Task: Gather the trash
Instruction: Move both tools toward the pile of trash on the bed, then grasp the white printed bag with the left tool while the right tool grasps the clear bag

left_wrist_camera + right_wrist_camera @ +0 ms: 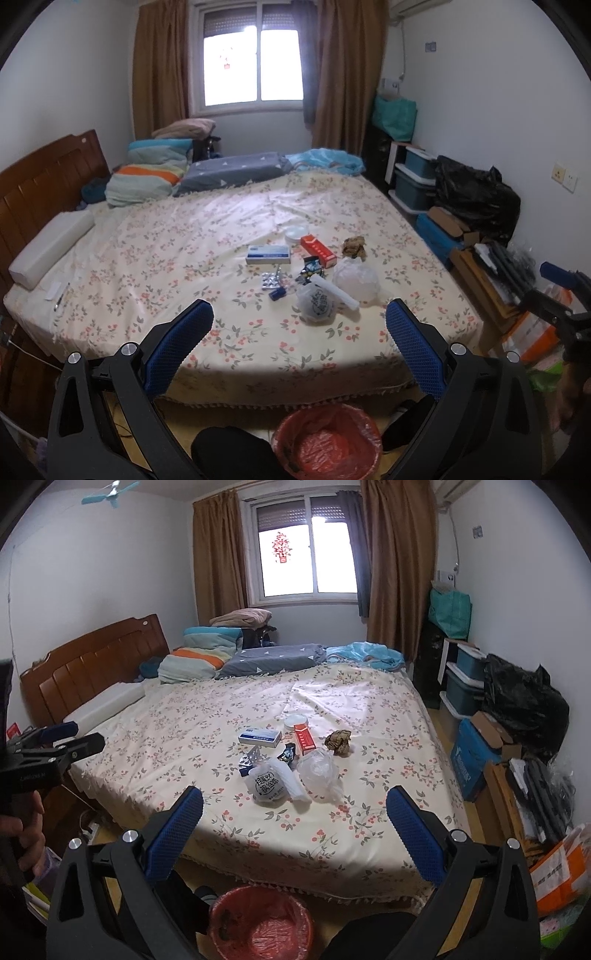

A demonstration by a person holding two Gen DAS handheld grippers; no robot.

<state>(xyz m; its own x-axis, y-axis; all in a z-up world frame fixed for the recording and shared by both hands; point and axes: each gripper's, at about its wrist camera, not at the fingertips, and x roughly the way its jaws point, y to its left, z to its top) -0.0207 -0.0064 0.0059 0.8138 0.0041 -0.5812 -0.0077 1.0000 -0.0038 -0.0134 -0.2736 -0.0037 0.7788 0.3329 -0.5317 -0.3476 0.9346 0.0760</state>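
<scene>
A heap of trash lies on the floral bed cover: a printed plastic bag, a clear crumpled bag, a brown crumpled paper, a red box, a white-blue box, a blister pack and a white round lid. The same heap shows in the right wrist view, with the printed bag nearest. A red-lined bin stands on the floor at the bed's foot. My left gripper and right gripper are both open and empty, held short of the bed.
Pillows and a wooden headboard are at the left. Storage boxes, a black bag and cardboard line the right wall. The other gripper shows at each view's edge, the right one and the left one.
</scene>
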